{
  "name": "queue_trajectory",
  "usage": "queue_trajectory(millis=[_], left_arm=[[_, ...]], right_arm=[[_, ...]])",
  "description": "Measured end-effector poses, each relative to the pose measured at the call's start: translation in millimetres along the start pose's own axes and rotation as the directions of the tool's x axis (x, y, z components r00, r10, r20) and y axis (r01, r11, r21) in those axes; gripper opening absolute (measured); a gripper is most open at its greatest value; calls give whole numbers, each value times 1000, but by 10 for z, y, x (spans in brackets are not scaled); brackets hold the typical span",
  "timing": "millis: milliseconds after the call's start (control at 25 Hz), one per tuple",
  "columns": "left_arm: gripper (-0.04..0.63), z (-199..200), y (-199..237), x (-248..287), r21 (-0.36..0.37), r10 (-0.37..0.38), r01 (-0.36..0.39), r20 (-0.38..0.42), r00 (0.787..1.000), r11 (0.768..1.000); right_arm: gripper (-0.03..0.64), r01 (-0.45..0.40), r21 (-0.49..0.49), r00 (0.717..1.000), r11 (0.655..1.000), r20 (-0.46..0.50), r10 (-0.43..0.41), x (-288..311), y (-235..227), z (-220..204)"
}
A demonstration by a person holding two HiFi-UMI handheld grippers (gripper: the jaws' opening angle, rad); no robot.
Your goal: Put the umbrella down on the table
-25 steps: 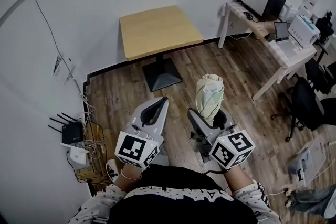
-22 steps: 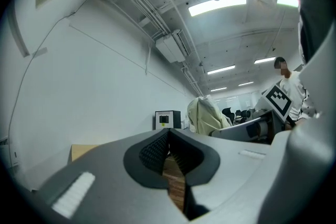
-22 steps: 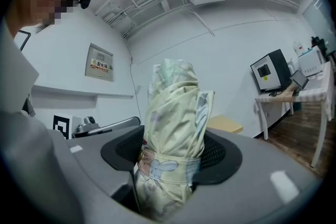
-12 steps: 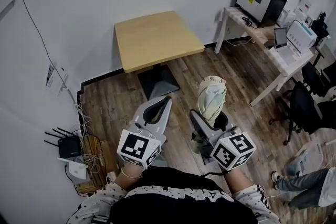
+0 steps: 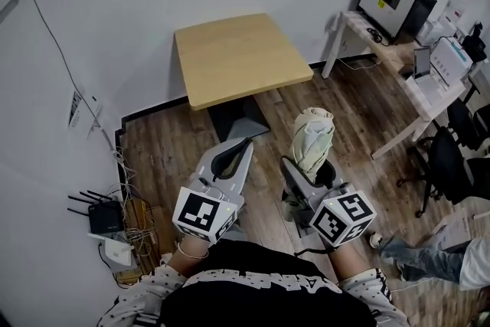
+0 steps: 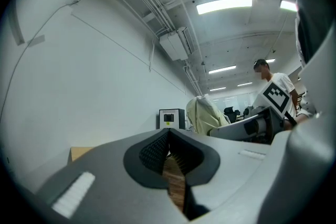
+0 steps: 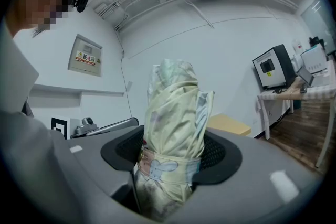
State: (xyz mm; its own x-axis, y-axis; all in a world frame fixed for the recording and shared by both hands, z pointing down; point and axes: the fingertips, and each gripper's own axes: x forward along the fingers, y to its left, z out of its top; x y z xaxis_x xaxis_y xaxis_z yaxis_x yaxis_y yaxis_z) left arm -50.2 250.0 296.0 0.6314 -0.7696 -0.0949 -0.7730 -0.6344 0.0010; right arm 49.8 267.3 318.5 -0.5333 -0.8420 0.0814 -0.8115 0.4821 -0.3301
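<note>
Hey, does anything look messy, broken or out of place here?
Nothing looks spilled or broken. The only untidy spot is the heap of routers and loose cables on the floor by the wall. The umbrella stands upright in the right gripper.

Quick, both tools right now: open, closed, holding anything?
Left tool: closed, nothing in it.
Right tool: closed on the folded umbrella.

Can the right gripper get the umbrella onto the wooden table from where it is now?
Probably not yet. The right gripper, clamped on the folded umbrella, is short of the table, with bare floor between. Nothing blocks the way, so stepping closer should do it.
</note>
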Motion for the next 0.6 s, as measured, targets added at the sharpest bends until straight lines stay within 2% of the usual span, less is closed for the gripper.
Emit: queue_trajectory(millis=[600], left_arm=[[3,-26,605,268,-30,-48,48,11,999,998]], right_arm=[[310,64,-23,998,998,-20,-65,622,-12,69]])
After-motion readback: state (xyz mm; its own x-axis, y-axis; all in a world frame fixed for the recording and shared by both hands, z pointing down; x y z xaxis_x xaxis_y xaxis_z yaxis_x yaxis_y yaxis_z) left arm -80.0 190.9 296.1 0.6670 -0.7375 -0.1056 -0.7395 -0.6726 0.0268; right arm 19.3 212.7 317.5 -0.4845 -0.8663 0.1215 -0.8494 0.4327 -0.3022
